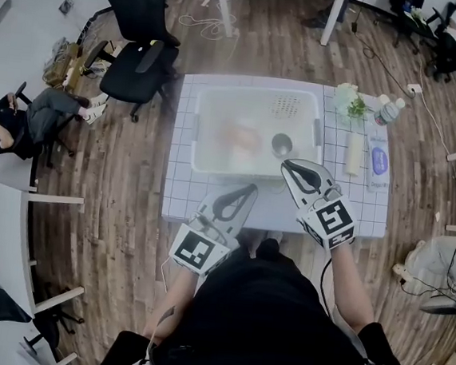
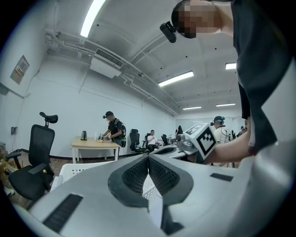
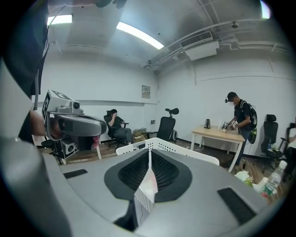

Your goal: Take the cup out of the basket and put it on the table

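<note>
Left gripper [image 1: 245,191] and right gripper [image 1: 291,167] are hovering at the basket [image 1: 220,97] with fingers pinched together, empty; cup [image 1: 281,145] is sitting inside.

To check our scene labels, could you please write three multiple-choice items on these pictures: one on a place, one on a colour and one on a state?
1. Where is the cup?
A. in the basket
B. on the table
C. on the floor

2. What colour is the basket?
A. black
B. red
C. white

3. How do the right gripper jaws stand?
A. wide open
B. shut, nothing between them
C. shut on the cup

Answers:
1 A: the head view shows the cup inside the basket's walls, near its right end.
2 C: its rim and walls are white.
3 B: the right gripper view shows the pads together with nothing between them.
</note>
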`<state>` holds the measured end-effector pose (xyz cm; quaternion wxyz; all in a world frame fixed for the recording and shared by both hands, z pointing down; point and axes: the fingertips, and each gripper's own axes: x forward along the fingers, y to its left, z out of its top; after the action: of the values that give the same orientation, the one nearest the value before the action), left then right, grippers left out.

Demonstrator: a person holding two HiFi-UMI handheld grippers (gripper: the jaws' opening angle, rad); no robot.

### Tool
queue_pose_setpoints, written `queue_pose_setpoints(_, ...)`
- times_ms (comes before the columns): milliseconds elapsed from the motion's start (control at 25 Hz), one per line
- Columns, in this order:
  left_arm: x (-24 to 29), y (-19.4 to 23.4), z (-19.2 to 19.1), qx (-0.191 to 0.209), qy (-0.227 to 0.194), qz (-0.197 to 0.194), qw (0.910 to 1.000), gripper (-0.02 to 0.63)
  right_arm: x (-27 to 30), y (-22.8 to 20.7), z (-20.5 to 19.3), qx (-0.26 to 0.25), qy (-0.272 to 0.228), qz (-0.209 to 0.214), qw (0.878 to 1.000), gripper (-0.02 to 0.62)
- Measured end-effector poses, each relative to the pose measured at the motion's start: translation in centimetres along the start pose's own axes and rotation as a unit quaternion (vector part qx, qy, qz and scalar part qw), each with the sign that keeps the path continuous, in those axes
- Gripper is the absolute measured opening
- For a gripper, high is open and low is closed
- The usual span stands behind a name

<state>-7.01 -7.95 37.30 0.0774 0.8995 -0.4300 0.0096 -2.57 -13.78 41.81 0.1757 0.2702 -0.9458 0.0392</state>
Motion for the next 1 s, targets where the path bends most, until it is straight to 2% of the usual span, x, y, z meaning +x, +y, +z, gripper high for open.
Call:
queue_pose_setpoints(240,0.4,1.3,0.0,0.004,-0.001,-0.015,0.9999,0.009,3.1,-0.6,-0.4,-0.003,0.03,0.01,0.999,0.019)
queue_pose_setpoints(400,0.7,1.9,0.1,0.002,-0.002,-0.022,0.9998,0.009,5.0,-1.3,-0.7,-0.004,0.049,0.012,0.999,0.089)
queue_pose_setpoints(560,0.7,2.3,-0.3,-0.004,0.003,-0.028,0.9996,0.009,7.0,-2.1,-1.3,-0.017,0.072,0.018,0.997,0.091)
queue_pose_setpoints(1000,0.4,3.5,-1.2,-0.021,0.008,-0.027,0.9994,0.009,12.5,-2.7,-4.6,-0.06,0.151,0.066,0.985,0.127)
